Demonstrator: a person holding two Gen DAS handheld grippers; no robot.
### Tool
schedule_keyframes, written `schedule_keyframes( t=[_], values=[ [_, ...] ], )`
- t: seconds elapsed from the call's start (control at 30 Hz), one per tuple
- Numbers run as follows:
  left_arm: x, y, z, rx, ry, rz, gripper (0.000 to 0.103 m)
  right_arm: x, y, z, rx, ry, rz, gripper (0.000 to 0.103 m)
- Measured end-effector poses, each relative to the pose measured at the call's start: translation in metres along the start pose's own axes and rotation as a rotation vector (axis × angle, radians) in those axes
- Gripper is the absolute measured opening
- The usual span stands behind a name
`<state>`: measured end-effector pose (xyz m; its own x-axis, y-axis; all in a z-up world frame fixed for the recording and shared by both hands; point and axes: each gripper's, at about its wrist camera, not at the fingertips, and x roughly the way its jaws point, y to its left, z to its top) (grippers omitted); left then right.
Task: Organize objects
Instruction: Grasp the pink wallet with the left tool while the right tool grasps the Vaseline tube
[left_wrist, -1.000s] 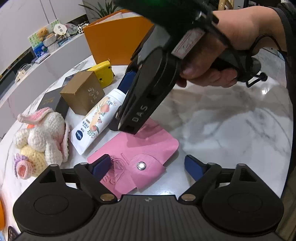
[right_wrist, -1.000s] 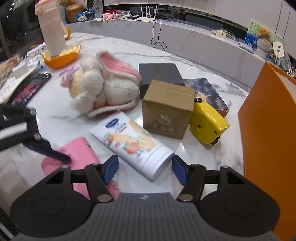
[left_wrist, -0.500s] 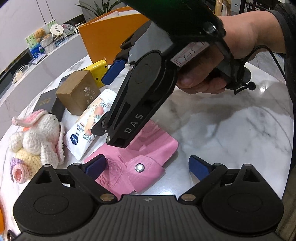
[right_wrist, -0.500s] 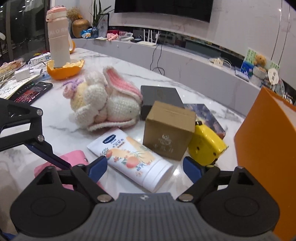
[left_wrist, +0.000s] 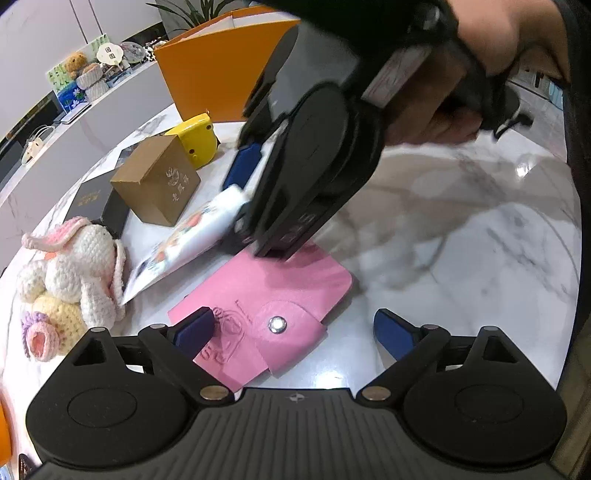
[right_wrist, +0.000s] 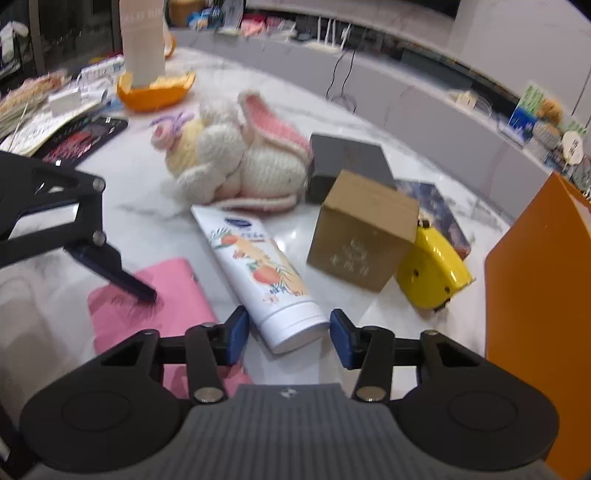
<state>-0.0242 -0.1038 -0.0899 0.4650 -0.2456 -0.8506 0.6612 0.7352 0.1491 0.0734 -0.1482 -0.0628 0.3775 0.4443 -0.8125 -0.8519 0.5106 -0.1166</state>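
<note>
A marble table (left_wrist: 461, 240) crowded with small goods: the right gripper (right_wrist: 288, 334), held in a person's hand (left_wrist: 461, 85), is lowered over the cap end of a white lotion tube (right_wrist: 258, 273) printed with peaches, its 2 blue pads (right_wrist: 236, 338) closing on either side of the cap. A sliver of gap shows between pads and tube in the right wrist view (motion blur makes contact hard to judge), so the tube is between the jaws but not visibly pressed. The tube lies flat, its crimped end pointing far toward a crocheted rabbit (right_wrist: 240, 162) lying on its side.

The left gripper (left_wrist: 295, 334) hovers with jaws wide apart over a pink snap-button card holder (left_wrist: 266, 299); its left pad (left_wrist: 195, 330) sits above the holder's near-left corner and nothing is gripped. The holder lies flat, just near and left of the tube.

To the right of the tube stands a brown cardboard box (right_wrist: 362, 236), with a yellow tape measure (right_wrist: 432, 273) just beside it on the right. A dark grey box (right_wrist: 343, 162) sits behind, touching the rabbit. An orange paper bag (right_wrist: 543, 295) stands upright at the far right edge. Far left, a pale bottle (right_wrist: 142, 40) stands in an orange dish (right_wrist: 155, 90).
</note>
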Motion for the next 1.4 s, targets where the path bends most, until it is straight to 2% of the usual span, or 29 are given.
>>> schedule_keyframes(
  t=[0.2,0.4,0.5,0.57,0.7,0.83,0.9,1.03,1.2,1.3,1.4],
  values=[
    [-0.004,0.003,-0.004,-0.011,0.028,-0.013,0.103,-0.009,-0.018,-0.007,0.075,0.171,-0.017,0.048],
    [-0.008,0.001,-0.008,-0.004,0.041,-0.029,0.103,-0.018,-0.018,-0.018,0.046,0.256,0.004,0.048],
    [-0.008,0.0,-0.008,0.022,0.032,-0.029,0.103,-0.017,-0.018,-0.018,0.044,0.246,0.007,0.052],
    [-0.008,0.0,-0.009,0.05,0.024,-0.018,0.103,-0.016,-0.018,-0.018,0.051,0.234,0.007,0.066],
    [-0.011,0.008,-0.011,0.065,-0.01,-0.012,0.103,-0.014,-0.021,-0.016,0.071,0.195,0.013,0.071],
    [-0.014,0.02,-0.01,0.054,-0.051,-0.05,0.103,-0.01,-0.019,-0.013,0.049,0.16,-0.01,0.076],
    [-0.015,0.023,-0.008,0.075,-0.079,-0.058,0.103,-0.007,-0.02,-0.012,0.038,0.15,-0.022,0.081],
    [-0.016,0.029,-0.004,0.136,-0.123,-0.073,0.103,-0.006,-0.024,-0.012,0.055,0.151,-0.015,0.083],
    [-0.008,0.039,0.003,0.194,-0.045,-0.143,0.103,-0.005,-0.024,-0.01,0.051,0.151,-0.012,0.083],
    [-0.004,0.032,0.008,0.278,-0.017,-0.181,0.103,-0.003,-0.026,-0.01,0.062,0.15,-0.001,0.083],
    [0.011,0.029,0.01,0.307,0.029,-0.215,0.103,-0.001,-0.028,-0.009,0.079,0.149,0.008,0.083]
  ],
)
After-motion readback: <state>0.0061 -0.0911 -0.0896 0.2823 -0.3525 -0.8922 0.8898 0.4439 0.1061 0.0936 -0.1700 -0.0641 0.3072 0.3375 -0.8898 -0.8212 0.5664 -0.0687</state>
